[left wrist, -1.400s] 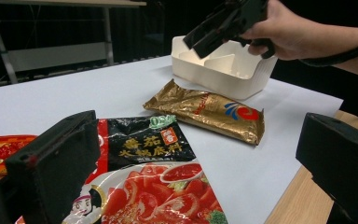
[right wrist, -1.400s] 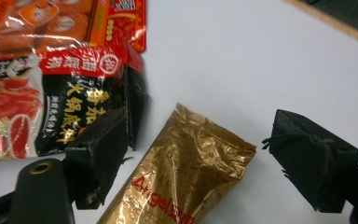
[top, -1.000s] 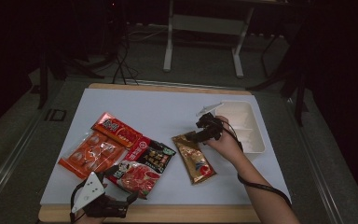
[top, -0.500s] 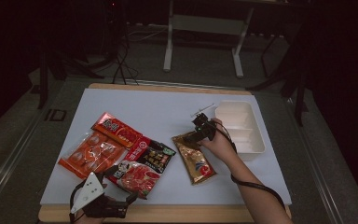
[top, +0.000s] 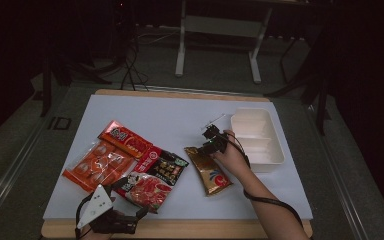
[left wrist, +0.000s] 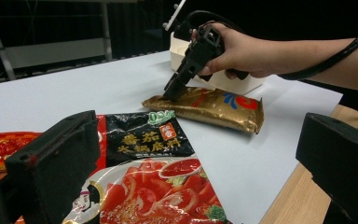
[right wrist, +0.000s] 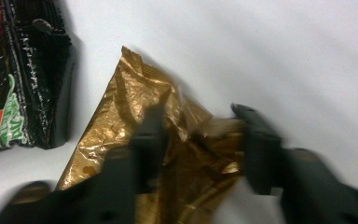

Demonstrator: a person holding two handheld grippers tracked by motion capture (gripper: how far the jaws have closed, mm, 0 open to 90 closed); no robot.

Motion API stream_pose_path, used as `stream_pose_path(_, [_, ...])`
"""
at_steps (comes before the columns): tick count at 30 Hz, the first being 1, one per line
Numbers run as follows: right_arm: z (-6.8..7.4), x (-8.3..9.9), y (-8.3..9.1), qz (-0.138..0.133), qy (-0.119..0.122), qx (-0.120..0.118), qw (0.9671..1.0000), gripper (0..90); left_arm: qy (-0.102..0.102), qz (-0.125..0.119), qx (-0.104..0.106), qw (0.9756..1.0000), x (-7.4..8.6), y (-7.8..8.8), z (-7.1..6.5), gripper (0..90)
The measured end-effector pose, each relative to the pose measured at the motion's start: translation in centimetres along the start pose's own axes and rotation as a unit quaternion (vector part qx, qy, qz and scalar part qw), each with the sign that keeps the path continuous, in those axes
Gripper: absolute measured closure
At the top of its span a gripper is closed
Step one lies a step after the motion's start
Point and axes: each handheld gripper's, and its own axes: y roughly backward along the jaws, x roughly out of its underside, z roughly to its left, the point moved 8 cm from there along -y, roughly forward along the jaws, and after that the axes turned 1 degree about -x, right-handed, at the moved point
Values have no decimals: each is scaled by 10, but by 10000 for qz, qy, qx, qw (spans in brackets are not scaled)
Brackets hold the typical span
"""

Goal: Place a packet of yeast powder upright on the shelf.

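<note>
Fingers of the right gripper (top: 211, 141) are pinched on the crumpled top end of the gold pouch (top: 209, 171), having just been closing, with the foil bunched between them in the right gripper view (right wrist: 200, 154). The pouch is laid flat on the white surface (top: 170, 115), just left of the white tray (top: 270, 152), its far end raised slightly where it is gripped (left wrist: 205, 105). The right gripper is tilted down onto that end (left wrist: 177, 86), held by the right hand (top: 232, 155). A black packet (top: 167, 167) is seen just left of the pouch, not touching it, beside a red packet (top: 145, 190), with more red and orange packets farther left. The left gripper (top: 130, 222) is held at the near edge of the surface, its fingers (left wrist: 51, 158) spread wide apart around nothing, beside the red packet (left wrist: 158, 191).
</note>
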Motion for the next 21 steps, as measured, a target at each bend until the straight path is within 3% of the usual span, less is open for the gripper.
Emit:
stream_pose_path(6, [4, -2, 1, -22, 183, 50, 9998, 892, 1, 29, -2, 10000, 1, 0, 0, 2])
stream_pose_path(13, [8, -8, 21, -311, 243, -120, 9991, 900, 17, 42, -15, 10000, 1, -1, 1, 3])
stream_pose_path(21, [23, -15, 41, -569, 530, -186, 9968, 900, 15, 54, -31, 10000, 1, -1, 1, 3])
